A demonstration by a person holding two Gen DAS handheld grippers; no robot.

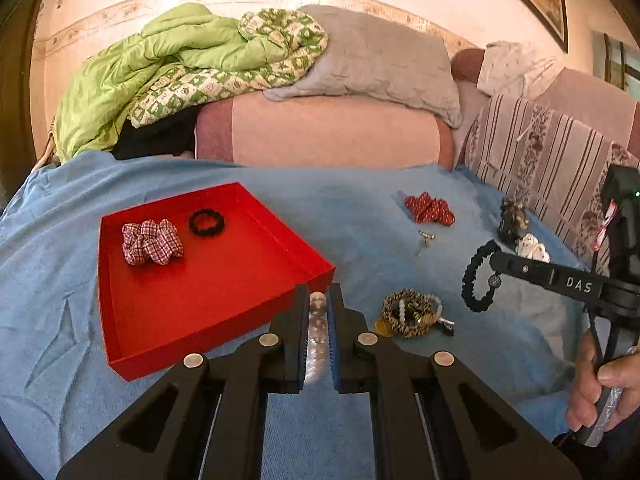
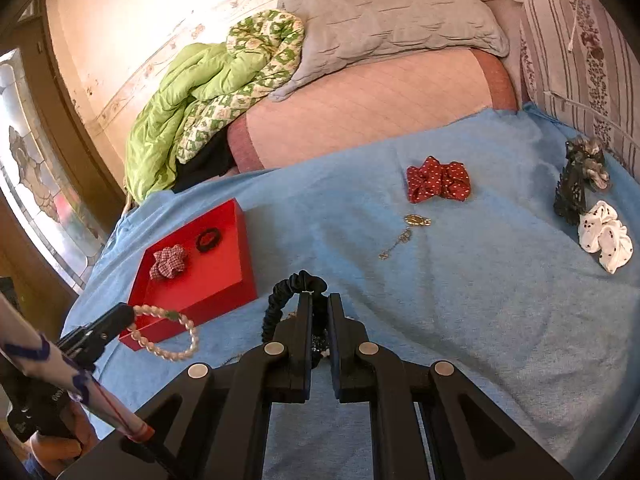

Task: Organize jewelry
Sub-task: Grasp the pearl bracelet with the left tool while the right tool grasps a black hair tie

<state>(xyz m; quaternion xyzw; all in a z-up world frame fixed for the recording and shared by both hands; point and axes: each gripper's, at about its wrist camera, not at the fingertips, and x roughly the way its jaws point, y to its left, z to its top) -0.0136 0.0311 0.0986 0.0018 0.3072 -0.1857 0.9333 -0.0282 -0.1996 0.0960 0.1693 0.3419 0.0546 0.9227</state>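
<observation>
A red tray (image 1: 224,304) on the blue cloth holds a checked scrunchie (image 1: 151,242) and a small black hair tie (image 1: 206,222). My left gripper (image 1: 319,300) is shut on a clear bead bracelet (image 1: 318,328), just off the tray's near right corner; the bracelet also shows in the right wrist view (image 2: 172,334). My right gripper (image 2: 320,304) is shut on a black bracelet (image 2: 294,286), held above the cloth right of the tray (image 2: 224,280); the bracelet also shows in the left wrist view (image 1: 474,280).
On the cloth lie a red dotted scrunchie (image 2: 438,184), a gold chain with pendant (image 2: 404,232), a white scrunchie (image 2: 606,240), a dark hair clip (image 2: 576,184) and a heap of bracelets (image 1: 412,312). Pillows and a green quilt (image 1: 160,76) lie behind.
</observation>
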